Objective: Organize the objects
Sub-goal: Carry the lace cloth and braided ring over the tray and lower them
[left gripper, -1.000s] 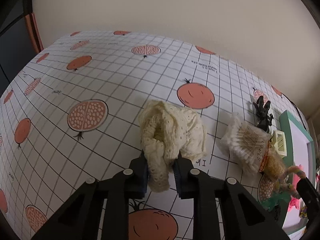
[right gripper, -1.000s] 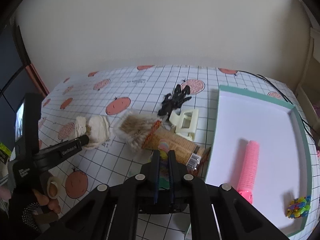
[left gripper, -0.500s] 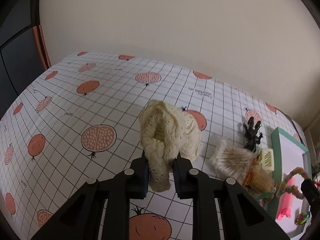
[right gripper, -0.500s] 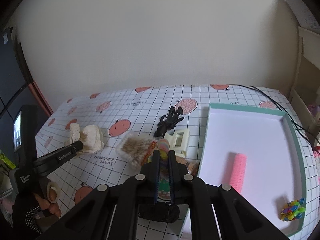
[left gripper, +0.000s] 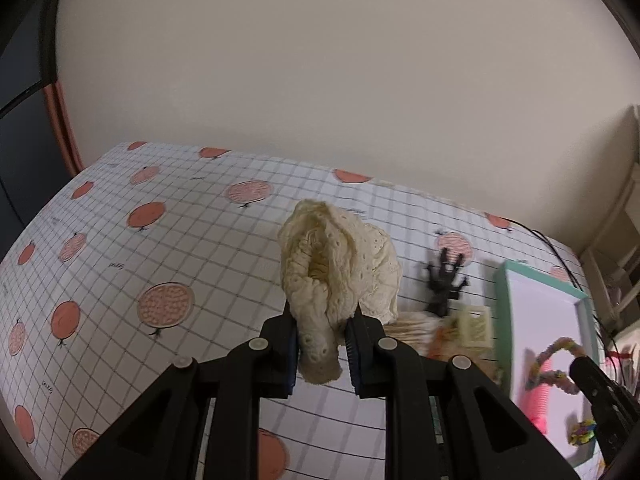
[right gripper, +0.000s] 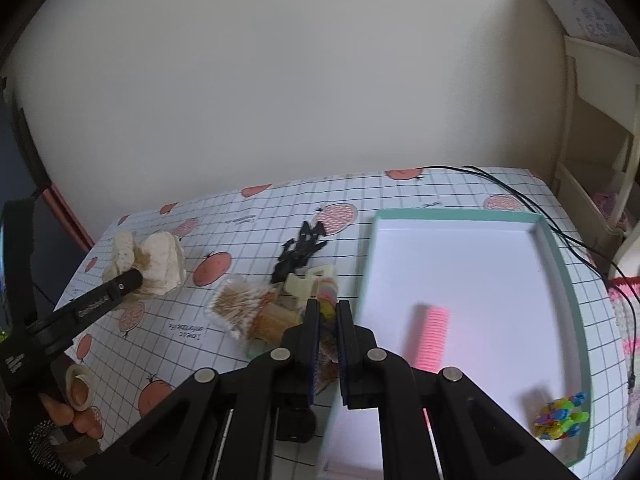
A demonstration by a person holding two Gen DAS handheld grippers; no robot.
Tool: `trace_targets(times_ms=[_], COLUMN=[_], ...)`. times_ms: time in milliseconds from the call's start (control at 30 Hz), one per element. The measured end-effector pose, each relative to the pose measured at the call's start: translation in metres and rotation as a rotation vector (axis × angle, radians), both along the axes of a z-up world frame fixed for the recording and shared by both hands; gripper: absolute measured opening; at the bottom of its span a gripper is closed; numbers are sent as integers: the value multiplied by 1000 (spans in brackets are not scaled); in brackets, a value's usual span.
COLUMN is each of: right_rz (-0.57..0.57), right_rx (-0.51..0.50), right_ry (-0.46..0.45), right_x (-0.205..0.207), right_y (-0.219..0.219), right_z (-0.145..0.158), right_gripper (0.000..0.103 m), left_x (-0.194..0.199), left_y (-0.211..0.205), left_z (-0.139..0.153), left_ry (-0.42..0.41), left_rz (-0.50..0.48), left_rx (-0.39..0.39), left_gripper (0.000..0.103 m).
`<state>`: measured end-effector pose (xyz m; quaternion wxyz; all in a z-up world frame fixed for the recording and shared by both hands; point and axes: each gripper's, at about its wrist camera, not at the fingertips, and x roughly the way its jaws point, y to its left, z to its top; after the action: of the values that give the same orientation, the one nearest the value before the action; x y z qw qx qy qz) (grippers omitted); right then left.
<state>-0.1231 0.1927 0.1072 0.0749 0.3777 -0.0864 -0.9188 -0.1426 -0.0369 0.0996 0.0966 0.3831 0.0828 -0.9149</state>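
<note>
My left gripper point(left gripper: 322, 346) is shut on a cream lace fabric piece point(left gripper: 332, 264) and holds it up above the pomegranate-print tablecloth point(left gripper: 160, 264). The right wrist view shows the same fabric piece point(right gripper: 160, 260) at the left gripper point(right gripper: 132, 280). My right gripper point(right gripper: 328, 320) is shut on a pastel twisted loop point(right gripper: 328, 300) beside the left rim of the teal-edged white tray point(right gripper: 560, 264). That loop point(left gripper: 554, 356) also shows in the left wrist view, over the tray point(left gripper: 504, 292). A pink roller point(right gripper: 432, 336) and a small multicoloured clip point(right gripper: 562, 420) lie in the tray.
Left of the tray sit a black claw clip point(right gripper: 300, 248), a cream claw clip point(right gripper: 308, 280) and a bag of cotton swabs point(right gripper: 244, 308). A black cable point(right gripper: 560, 228) runs past the tray's far right side. A pale shelf unit point(right gripper: 592, 120) stands at the right, by the wall.
Both grippers have risen, so more wall shows. The left one has lifted the cream fabric off the cloth. The right one has carried the pastel loop toward the tray's left rim.
</note>
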Motion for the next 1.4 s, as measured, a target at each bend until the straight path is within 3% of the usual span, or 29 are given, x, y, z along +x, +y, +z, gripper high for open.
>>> trace_targets(times_ms=[333,1033,1400], right_rz=[-86,-279,-337], right_rx=[2,45,54], right_ry=[-25,-99,-127], right_x=[4,7,11], right_y=[46,128,151], right_z=[-4,-25,-33], right_gripper=[8,9,9], left_x=[-6,-11,-11], left_y=[71,194,217], left_z=[10,-12,-25], left_ry=[17,-60,-88], left_rz=[-149,-400,-423], left_rx=[1,20,33], left_gripper=[21,22,23])
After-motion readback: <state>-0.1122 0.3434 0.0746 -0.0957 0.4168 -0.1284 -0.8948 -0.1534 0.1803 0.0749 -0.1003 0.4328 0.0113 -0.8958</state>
